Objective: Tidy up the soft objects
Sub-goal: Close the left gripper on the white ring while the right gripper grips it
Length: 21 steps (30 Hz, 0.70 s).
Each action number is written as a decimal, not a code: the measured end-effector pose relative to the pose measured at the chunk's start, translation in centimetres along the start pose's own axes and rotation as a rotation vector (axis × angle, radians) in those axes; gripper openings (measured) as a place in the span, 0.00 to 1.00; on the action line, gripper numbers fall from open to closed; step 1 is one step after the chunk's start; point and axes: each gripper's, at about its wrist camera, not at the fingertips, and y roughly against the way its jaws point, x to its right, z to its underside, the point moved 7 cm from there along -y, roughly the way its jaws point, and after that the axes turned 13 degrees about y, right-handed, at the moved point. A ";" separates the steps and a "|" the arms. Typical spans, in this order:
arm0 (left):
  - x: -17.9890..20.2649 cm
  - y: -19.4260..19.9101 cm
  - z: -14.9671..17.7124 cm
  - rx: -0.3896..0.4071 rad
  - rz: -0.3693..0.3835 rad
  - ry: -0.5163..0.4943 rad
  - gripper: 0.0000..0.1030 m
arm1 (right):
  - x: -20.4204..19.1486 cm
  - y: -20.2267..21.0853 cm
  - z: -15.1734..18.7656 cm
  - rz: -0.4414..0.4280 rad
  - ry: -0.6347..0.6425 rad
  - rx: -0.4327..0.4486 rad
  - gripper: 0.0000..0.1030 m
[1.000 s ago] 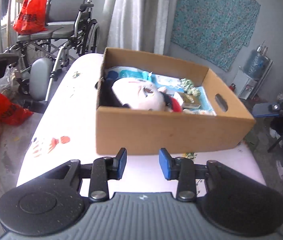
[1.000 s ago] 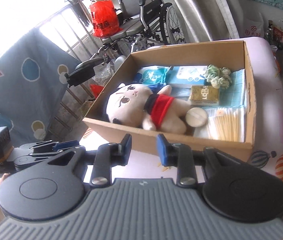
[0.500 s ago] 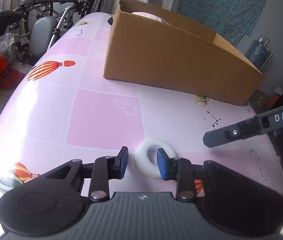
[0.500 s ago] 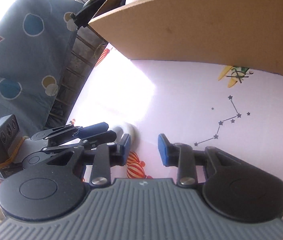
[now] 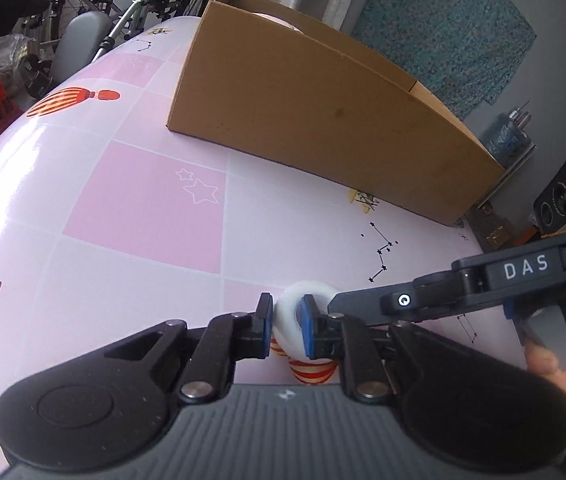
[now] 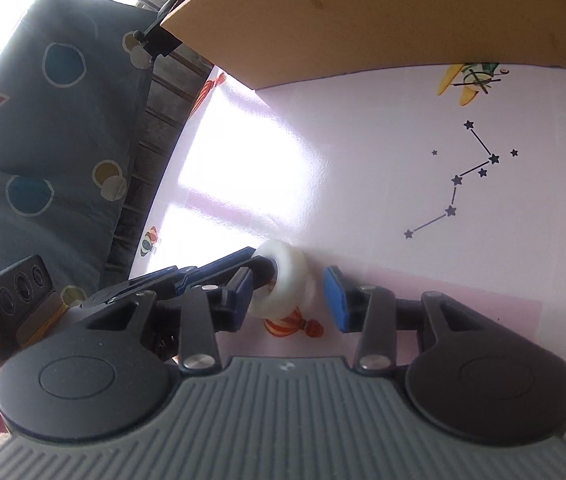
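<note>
Near the end, by the look of it: only one loose piece in view, a white ring (image 5: 291, 312) low on the table (image 5: 135, 200), well short of the cardboard box (image 5: 323, 120), still to be lifted and dropped in. Something pale already showing above the box rim. Left claw (image 5: 287, 322) pinching the ring's band, one blue pad inside the hole, one outside. Right claw (image 6: 289, 294) spread, straddling the ring, not gripping. Ring smooth, matte, doughnut-shaped, probably squashy foam. Box plain brown, stiff, flat-sided. Table cover glossy pink with printed balloons and stars
</note>
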 end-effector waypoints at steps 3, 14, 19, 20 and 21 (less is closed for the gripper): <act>0.8 -0.1 0.8 0.001 0.011 0.018 0.14 | 0.4 0.6 0.7 0.000 -0.008 0.013 0.39; 1.5 -1.2 1.8 -0.064 0.101 0.174 0.14 | 3.1 2.5 2.1 -0.044 -0.127 0.066 0.35; 1.1 -1.5 1.9 -0.060 0.123 0.221 0.14 | 3.4 2.4 2.3 -0.075 -0.186 0.091 0.35; 1.2 -1.5 1.9 -0.056 0.114 0.210 0.14 | 3.4 2.4 2.3 -0.075 -0.189 0.092 0.34; 1.5 -1.5 2.0 -0.050 0.102 0.194 0.14 | 3.4 2.2 2.3 -0.068 -0.190 0.094 0.29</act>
